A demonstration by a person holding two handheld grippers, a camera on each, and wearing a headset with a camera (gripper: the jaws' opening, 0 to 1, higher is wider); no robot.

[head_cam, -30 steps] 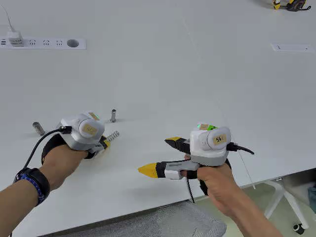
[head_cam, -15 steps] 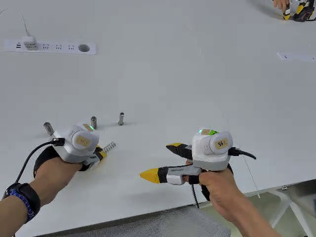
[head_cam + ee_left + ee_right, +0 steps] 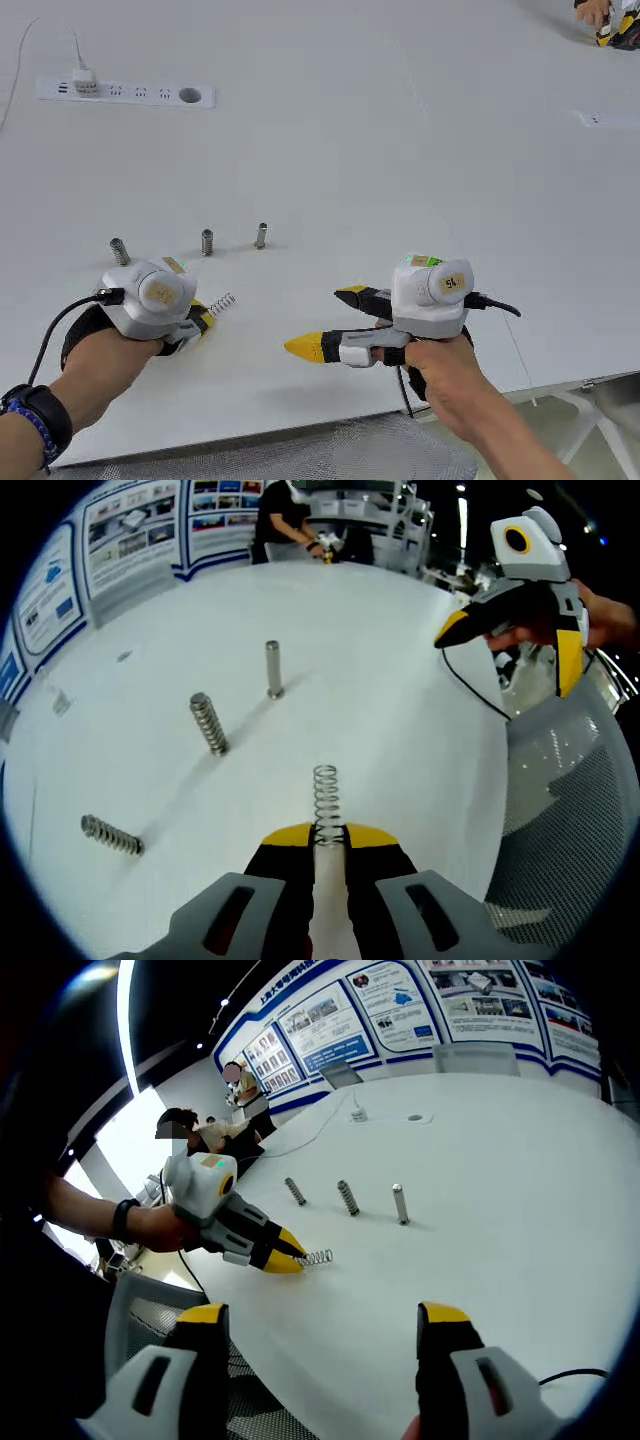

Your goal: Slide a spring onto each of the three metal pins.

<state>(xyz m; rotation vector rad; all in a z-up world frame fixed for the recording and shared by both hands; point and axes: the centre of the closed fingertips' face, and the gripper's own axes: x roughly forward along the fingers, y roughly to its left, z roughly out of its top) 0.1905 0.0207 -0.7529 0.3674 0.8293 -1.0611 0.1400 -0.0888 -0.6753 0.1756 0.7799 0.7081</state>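
**Left claw (image 3: 325,832) grips a spring (image 3: 325,795), right claw (image 3: 325,320) is wide open**

The left claw is clamped on one end of the small spring. The rest of the spring sticks out past the yellow tips and points toward the pins. It is low over the white counter (image 3: 400,150). I cannot tell if it touches the counter.

Three pins stand in a row on the counter, just ahead of the left claw. In the head view, the first pin (image 3: 120,250) is on the left and has a spring around it. The middle pin (image 3: 207,242) has a spring around it too. The third pin (image 3: 261,236), on the right end of the row, is bare and shiny. It stands straight up. The spring in the claw is near the row but touches no pin.

The right claw has its two jaws far apart, with nothing between them. It is off to the right, well apart from the pins, and its yellow tips point toward the left claw. A hand holds each claw.

A white power strip (image 3: 125,92) lies far back on the counter with a plug in it. A grey mesh chair (image 3: 300,450) sits at the near edge of the counter.
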